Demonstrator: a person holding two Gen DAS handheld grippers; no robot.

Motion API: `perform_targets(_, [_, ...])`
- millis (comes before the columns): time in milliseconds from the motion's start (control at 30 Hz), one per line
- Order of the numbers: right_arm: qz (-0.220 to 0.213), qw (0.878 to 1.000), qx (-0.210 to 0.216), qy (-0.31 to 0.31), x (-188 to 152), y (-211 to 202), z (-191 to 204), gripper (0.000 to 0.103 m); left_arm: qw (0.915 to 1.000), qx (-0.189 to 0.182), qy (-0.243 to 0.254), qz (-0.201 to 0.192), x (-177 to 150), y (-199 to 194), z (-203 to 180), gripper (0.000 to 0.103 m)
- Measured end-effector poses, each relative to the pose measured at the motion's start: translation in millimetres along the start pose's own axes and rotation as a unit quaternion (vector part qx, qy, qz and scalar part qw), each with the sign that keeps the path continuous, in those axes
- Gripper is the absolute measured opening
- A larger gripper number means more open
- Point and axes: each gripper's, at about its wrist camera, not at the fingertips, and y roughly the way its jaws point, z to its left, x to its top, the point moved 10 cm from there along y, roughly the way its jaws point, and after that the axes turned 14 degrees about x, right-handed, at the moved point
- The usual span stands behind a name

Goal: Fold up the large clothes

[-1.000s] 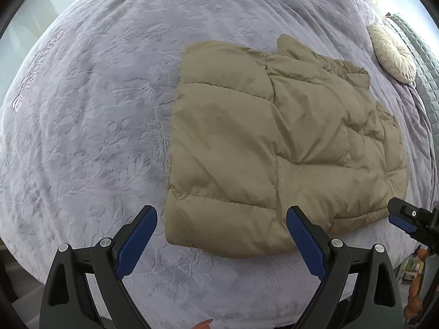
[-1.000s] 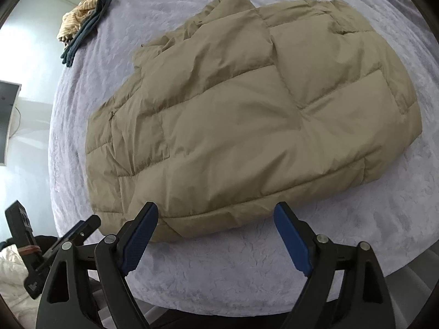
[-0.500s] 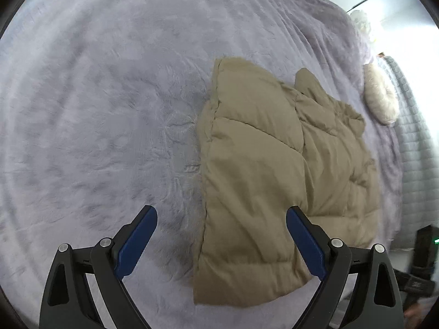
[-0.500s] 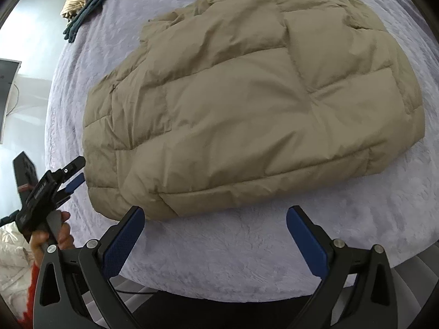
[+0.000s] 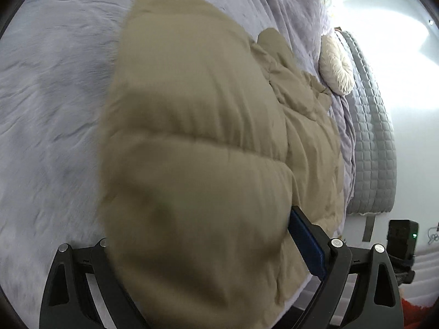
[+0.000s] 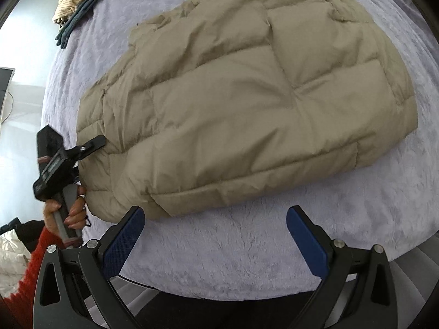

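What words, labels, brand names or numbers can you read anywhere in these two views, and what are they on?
No readable text in either view.
Khaki puffer jacket: no label or logo visible.
Left claw: its body carries a panel with marks too small and blurred to read.
Black device beside the bed: a green light only, no legible writing.
Purple bedspread: an embossed pattern, no words.

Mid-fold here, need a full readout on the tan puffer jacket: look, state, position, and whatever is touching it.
The tan puffer jacket is quilted into big padded panels of smooth, slightly wrinkled fabric. It lies folded on the lavender plush bedspread, puffed up rather than flat, with its collar end toward the far side. The left gripper has pushed onto one near corner, the padding bulging between its wide-set fingers. The right gripper hovers open just off the near edge, not touching.
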Motion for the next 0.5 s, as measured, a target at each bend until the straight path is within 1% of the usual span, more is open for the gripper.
perform_targets(133, [-0.023, 1.0, -0.003, -0.02, 17.6, -8.0, 6.3, 0.103, 0.9997, -0.003, 0.022, 0.014, 5.6, 12.5, -5.2, 0.096])
perform_targets(200, [-0.039, 0.999, -0.012, -0.036, 30.5, -13.0, 7.7, 0.103, 0.9994, -0.005, 0.029, 0.017, 8.5, 17.7, -9.3, 0.095])
perform_targets(233, [-0.047, 0.998, -0.018, -0.045, 37.3, -15.4, 8.2, 0.103, 0.9993, -0.005, 0.031, 0.018, 9.2, 18.4, -9.5, 0.086])
perform_targets(267, [-0.057, 0.997, -0.025, -0.055, 46.5, -17.6, 8.2, 0.103, 0.9992, -0.007, 0.034, 0.019, 10.2, 18.5, -10.4, 0.074])
perform_targets(300, [-0.064, 0.996, -0.027, -0.062, 54.7, -19.1, 9.6, 0.102, 0.9989, -0.023, 0.033, 0.024, 10.6, 18.0, -13.4, 0.049])
perform_targets(333, [-0.073, 0.995, -0.025, -0.07, 63.1, -19.9, 10.1, 0.1, 0.9982, -0.047, 0.024, 0.029, 11.3, 16.5, -17.2, 0.037])
perform_targets(367, [-0.079, 0.994, -0.022, -0.078, 70.1, -20.3, 10.3, 0.084, 0.998, -0.055, 0.02, 0.025, 12.7, 14.0, -21.1, 0.034])
perform_targets(400, [-0.083, 0.992, -0.025, -0.087, 78.5, -19.6, 9.3, 0.048, 0.998, -0.054, 0.025, 0.02, 12.9, 11.2, -24.1, 0.029])
perform_targets(433, [-0.081, 0.992, -0.039, -0.093, 86.8, -16.8, 5.6, 0.029, 0.9982, -0.048, 0.032, 0.013, 13.0, 6.3, -29.3, 0.027])
perform_targets(467, [-0.082, 0.991, -0.042, -0.098, 95.0, -12.8, 2.3, 0.016, 0.9984, -0.043, 0.035, 0.008, 12.9, 2.3, -33.4, 0.026])
perform_targets(500, [-0.086, 0.991, -0.03, -0.101, 100.6, -10.2, 1.4, 0.016, 0.9986, -0.039, 0.035, 0.004, 13.0, -3.4, -38.9, 0.026])
